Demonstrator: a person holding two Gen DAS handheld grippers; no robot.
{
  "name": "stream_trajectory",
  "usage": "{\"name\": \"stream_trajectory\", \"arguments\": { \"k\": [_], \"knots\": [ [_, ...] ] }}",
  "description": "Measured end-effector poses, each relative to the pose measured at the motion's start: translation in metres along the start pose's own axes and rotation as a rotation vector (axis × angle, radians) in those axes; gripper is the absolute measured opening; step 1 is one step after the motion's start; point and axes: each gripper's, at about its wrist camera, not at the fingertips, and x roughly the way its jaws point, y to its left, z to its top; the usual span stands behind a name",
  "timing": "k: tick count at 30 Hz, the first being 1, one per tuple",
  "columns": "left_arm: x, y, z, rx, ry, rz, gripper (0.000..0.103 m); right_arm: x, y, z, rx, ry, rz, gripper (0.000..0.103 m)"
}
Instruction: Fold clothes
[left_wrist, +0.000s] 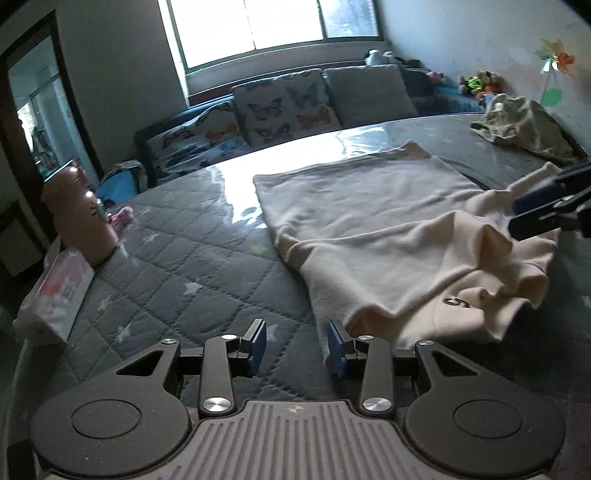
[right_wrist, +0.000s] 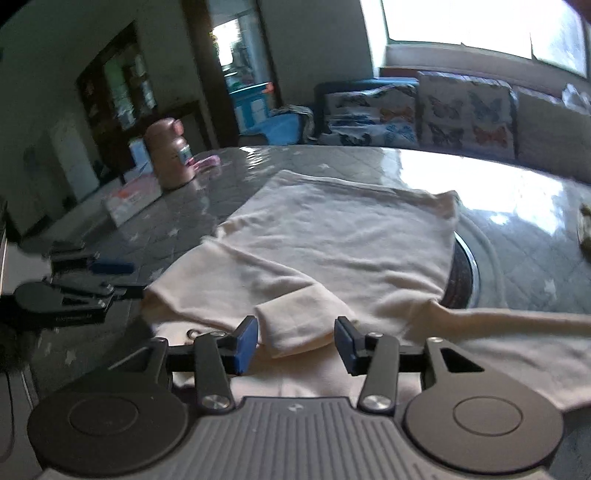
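Observation:
A cream long-sleeved top (left_wrist: 388, 221) lies spread on the quilted grey table cover (left_wrist: 184, 258), its near part bunched into folds. My left gripper (left_wrist: 296, 343) stands open just left of the top's near corner, with only table cover between its fingers. In the right wrist view the same top (right_wrist: 332, 236) fills the middle. My right gripper (right_wrist: 295, 341) is open low over it, and a folded sleeve end (right_wrist: 299, 325) lies between the pads without being pinched. Each gripper shows in the other's view: the right gripper (left_wrist: 524, 210) at the right edge, the left gripper (right_wrist: 122, 278) at the left.
A crumpled olive garment (left_wrist: 524, 125) sits at the table's far right. A pink bottle (left_wrist: 77, 214) and a tissue pack (left_wrist: 55, 295) stand at the left edge. A dark round disc (right_wrist: 461, 273) peeks from under the top. Butterfly cushions (left_wrist: 284, 103) line a sofa behind.

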Motion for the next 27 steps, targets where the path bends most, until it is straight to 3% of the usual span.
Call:
{"name": "stream_trajectory", "arguments": {
  "k": [5,8,9,11,13,16,22,24,27],
  "knots": [
    [-0.006,-0.002,-0.002,0.012,-0.018,-0.019,0.04,0.014,0.02,-0.001,-0.135,0.029,-0.032,0.047],
    [-0.005,-0.002,-0.002,0.019,-0.021,-0.015,0.04,0.025,0.027,-0.003,-0.21,0.05,-0.09,0.039],
    [-0.004,-0.004,-0.002,0.023,-0.022,-0.014,0.038,0.027,0.027,-0.004,-0.226,0.052,-0.106,0.031],
    [0.0,-0.007,-0.003,0.04,-0.023,-0.023,0.031,0.027,0.03,-0.003,-0.259,0.046,-0.129,0.017],
    [0.003,-0.013,-0.004,0.068,-0.028,-0.026,0.011,0.024,0.034,-0.001,-0.295,0.032,-0.15,0.007],
    [0.001,-0.019,-0.007,0.109,-0.059,-0.013,0.001,0.016,0.037,0.004,-0.375,-0.01,-0.195,0.005],
    [-0.011,-0.017,-0.008,0.114,-0.103,-0.003,0.0,-0.006,0.04,0.016,-0.475,-0.147,-0.288,0.005],
    [-0.01,-0.016,-0.011,0.117,-0.087,-0.013,0.0,-0.007,0.036,0.01,-0.472,-0.125,-0.287,0.005],
    [-0.008,-0.014,-0.012,0.116,-0.065,-0.017,0.0,-0.001,0.024,-0.007,-0.459,-0.004,-0.269,0.009]
  ]
}}
